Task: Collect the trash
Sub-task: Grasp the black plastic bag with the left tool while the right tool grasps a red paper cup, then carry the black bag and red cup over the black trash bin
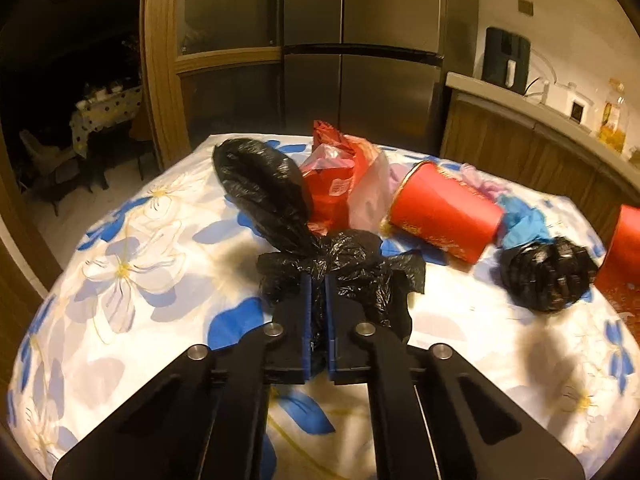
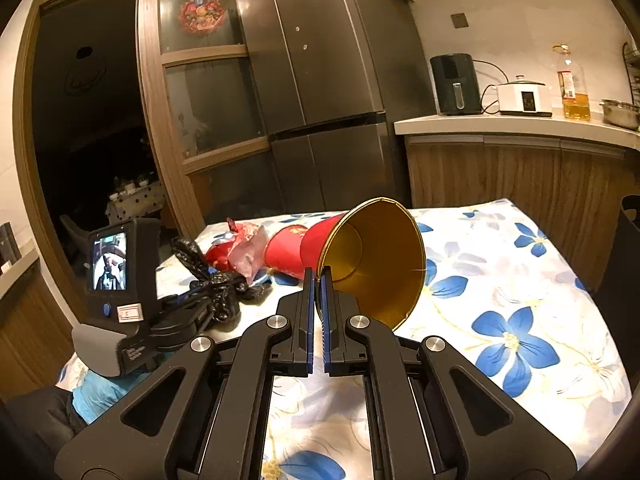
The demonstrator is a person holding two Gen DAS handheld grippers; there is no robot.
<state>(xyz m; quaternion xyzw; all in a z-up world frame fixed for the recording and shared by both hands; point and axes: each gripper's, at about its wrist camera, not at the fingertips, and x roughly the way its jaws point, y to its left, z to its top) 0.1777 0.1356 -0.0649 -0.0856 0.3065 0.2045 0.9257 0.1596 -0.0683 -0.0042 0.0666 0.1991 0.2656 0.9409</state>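
two grips: left gripper (image 1: 318,280) clamped on black bag (image 1: 320,256); right gripper (image 2: 317,274) pinching rim of lifted red cup (image 2: 372,256)
left on table (image 1: 120,240): second red cup (image 1: 444,216), red wrapper (image 1: 340,184), black wad (image 1: 544,276), blue glove (image 1: 520,220)
progress: judged early, no bin visible

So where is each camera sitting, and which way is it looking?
Left wrist view: sits on the left gripper, looking along its fingers across the flowered table toward the fridge; its jaws are shut on a black bag.
Right wrist view: sits on the right gripper, facing the same fridge; its jaws pinch the rim of a red cup, and the left gripper shows beside it.
Both share the table, fridge, black bag, the lying red cup and the kitchen counter.
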